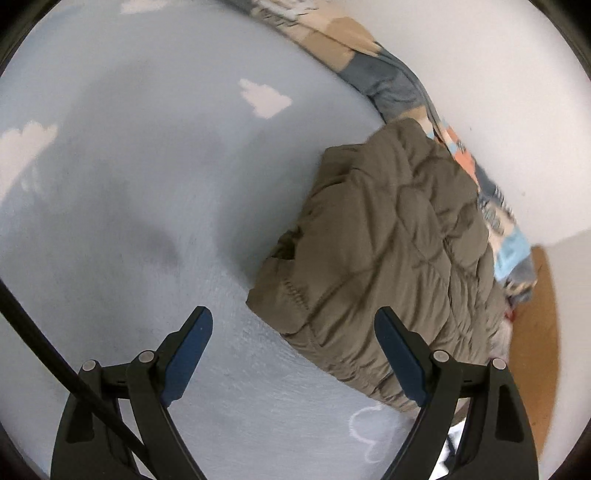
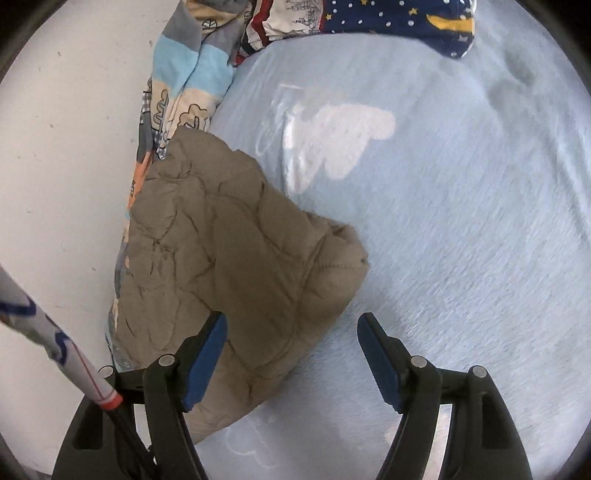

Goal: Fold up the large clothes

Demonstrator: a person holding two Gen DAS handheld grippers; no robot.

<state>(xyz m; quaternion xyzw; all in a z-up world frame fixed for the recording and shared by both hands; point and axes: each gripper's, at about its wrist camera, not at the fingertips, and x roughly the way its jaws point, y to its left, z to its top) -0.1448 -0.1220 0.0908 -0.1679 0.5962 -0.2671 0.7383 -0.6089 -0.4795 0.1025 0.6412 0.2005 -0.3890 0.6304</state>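
The jacket point(image 1: 384, 266) lies as a folded, puffy bundle on the bed sheet point(image 1: 147, 184), pushed against the wall point(image 1: 480, 74) with a patterned quilt point(image 1: 376, 70) wedged between it and the wall. Its long axis runs along the wall edge, one rounded corner jutting out over the open sheet.

From the left gripper point(image 1: 293, 326) the bundle lies ahead and to the right, its near hem showing between the spread jaws and behind the right finger. From the right gripper point(image 2: 291, 332) it lies ahead and to the left, with the left finger in front of its lower flank. Both grippers stand wide apart with nothing pinched; neither pad seems to press the cloth, though motion blur makes contact hard to rule out. The two look about equally near, flanking the bundle from opposite sides.

The jacket is olive-brown quilted nylon, soft, with wavy stitched channels, a seamed hem and many fine creases. The sheet is pale blue knit with white cloud shapes point(image 2: 343, 136). A dark star-print cloth point(image 2: 399, 18) lies at the far end
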